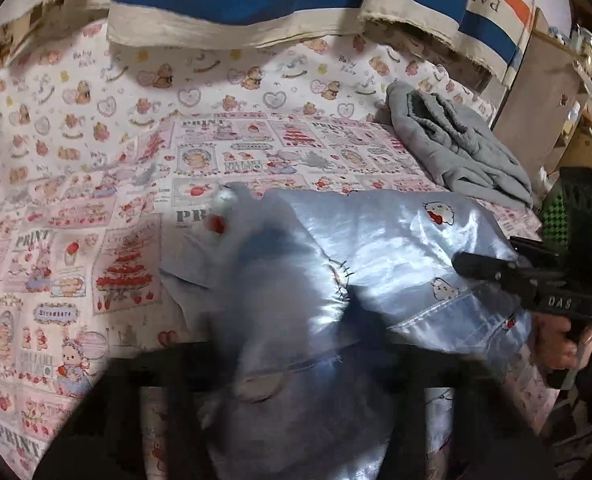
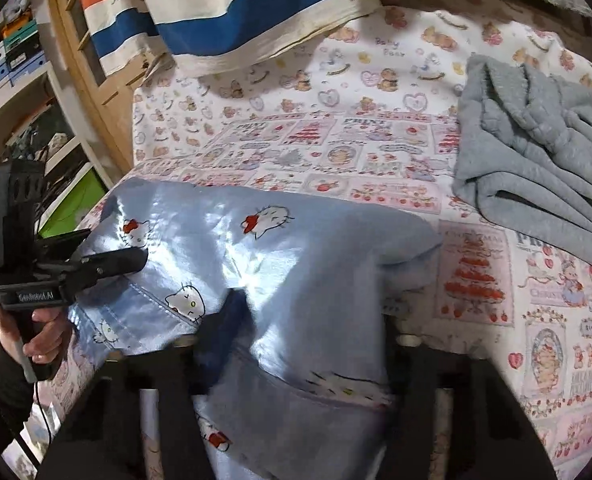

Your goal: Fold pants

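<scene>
Light blue satin pants (image 2: 280,264) lie bunched on the printed bedsheet (image 2: 376,168), near side of the grey garment (image 2: 536,152). Left gripper (image 2: 136,260) fingers pinched on the pants' edge. Right gripper (image 1: 462,262) fingers clamped on the opposite edge.

Pants (image 2: 280,240) lie on the bedsheet (image 2: 376,80), sweater (image 2: 536,128) right-behind

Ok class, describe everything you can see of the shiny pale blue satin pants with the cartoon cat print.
The shiny pale blue satin pants carry white cartoon cats with red bows and a stitched seam. They lie crumpled in a heap on the pink printed bedsheet, apart from the grey fleece garment. The left gripper and right gripper each pinch the cloth at opposite sides.
</scene>
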{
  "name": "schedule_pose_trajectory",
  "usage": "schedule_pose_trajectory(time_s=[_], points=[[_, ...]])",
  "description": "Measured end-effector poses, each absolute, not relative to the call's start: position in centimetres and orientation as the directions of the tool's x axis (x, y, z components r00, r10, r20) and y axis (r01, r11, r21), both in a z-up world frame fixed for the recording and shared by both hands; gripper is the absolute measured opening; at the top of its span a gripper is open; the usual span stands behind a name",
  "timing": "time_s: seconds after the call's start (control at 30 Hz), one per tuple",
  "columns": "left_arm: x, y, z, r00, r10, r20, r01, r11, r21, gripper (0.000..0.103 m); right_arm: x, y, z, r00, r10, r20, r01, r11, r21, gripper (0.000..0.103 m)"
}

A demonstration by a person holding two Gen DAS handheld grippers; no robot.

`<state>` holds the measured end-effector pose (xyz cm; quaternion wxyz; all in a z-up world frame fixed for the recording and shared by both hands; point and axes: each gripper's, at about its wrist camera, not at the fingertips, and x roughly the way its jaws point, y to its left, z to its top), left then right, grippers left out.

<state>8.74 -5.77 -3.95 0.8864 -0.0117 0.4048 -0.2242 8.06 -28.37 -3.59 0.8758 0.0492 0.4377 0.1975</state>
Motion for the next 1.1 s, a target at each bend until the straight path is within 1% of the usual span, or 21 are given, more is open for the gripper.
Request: schedule_pose_trajectory(time_s=[0.07, 0.17, 0.23, 0.7, 0.8, 0.9, 0.93, 0.97, 1.0, 1.03, 1.07, 1.1], points=[[8.3, -6.2, -3.7, 0.582, -0.414, -0.7, 0.412, 0.892, -0.186, 0.008, 8.1, -28.3, -3.6, 0.519, 0.418, -0.745, -0.32, 0.904, 0.284, 0.016], [7.4, -6.9, -3.0, 0.622, -0.386, -0.681, 0.433, 0.894, -0.111, 0.007, 7.6, -27.7, -3.0, 0.556, 0.404, -0.727, -0.333, 0.909, 0.251, 0.009], [6.9, -7.0, -2.4, 0.645, -0.373, -0.667, 0.433, 0.898, -0.083, 0.006, 7.1, -27.3, -2.4, 0.581, 0.395, -0.711, -0.34, 0.912, 0.229, 0.008], [4.8, -6.4, 3.7, 0.749, -0.39, -0.535, 0.443, 0.896, -0.032, 0.006, 4.7, -26.5, 3.6, 0.704, 0.381, -0.599, -0.372, 0.917, 0.146, 0.007], [5.7, -6.7, 3.8, 0.729, -0.394, -0.56, 0.443, 0.895, -0.054, 0.006, 5.1, -26.5, 4.0, 0.704, 0.344, -0.621, -0.351, 0.929, 0.116, 0.007], [6.9, -6.9, 2.1, 0.702, -0.377, -0.604, 0.425, 0.903, -0.069, 0.009, 5.8, -27.0, 2.6, 0.678, 0.324, -0.66, -0.319, 0.938, 0.132, 0.008], [7.4, -7.0, 1.2, 0.681, -0.38, -0.626, 0.425, 0.901, -0.085, 0.011, 6.0, -27.1, 2.1, 0.671, 0.318, -0.67, -0.312, 0.941, 0.135, 0.009], [7.7, -7.0, 0.4, 0.663, -0.382, -0.644, 0.423, 0.901, -0.099, 0.015, 6.1, -27.4, 1.3, 0.66, 0.307, -0.686, -0.299, 0.945, 0.135, 0.012], [8.0, -6.9, -0.5, 0.65, -0.374, -0.661, 0.414, 0.904, -0.105, 0.016, 6.2, -27.5, 0.6, 0.654, 0.287, -0.7, -0.283, 0.951, 0.125, 0.015], [8.1, -6.9, -1.2, 0.645, -0.367, -0.67, 0.408, 0.907, -0.103, 0.021, 6.2, -27.7, 0.1, 0.653, 0.272, -0.707, -0.274, 0.955, 0.115, 0.018], [8.1, -6.8, -1.7, 0.645, -0.352, -0.678, 0.401, 0.911, -0.092, 0.034, 6.2, -28.0, -0.4, 0.65, 0.251, -0.717, -0.261, 0.96, 0.099, 0.026], [8.1, -6.7, -2.1, 0.647, -0.333, -0.686, 0.393, 0.917, -0.075, 0.045, 6.3, -28.2, -0.7, 0.649, 0.239, -0.722, -0.253, 0.963, 0.091, 0.031]])
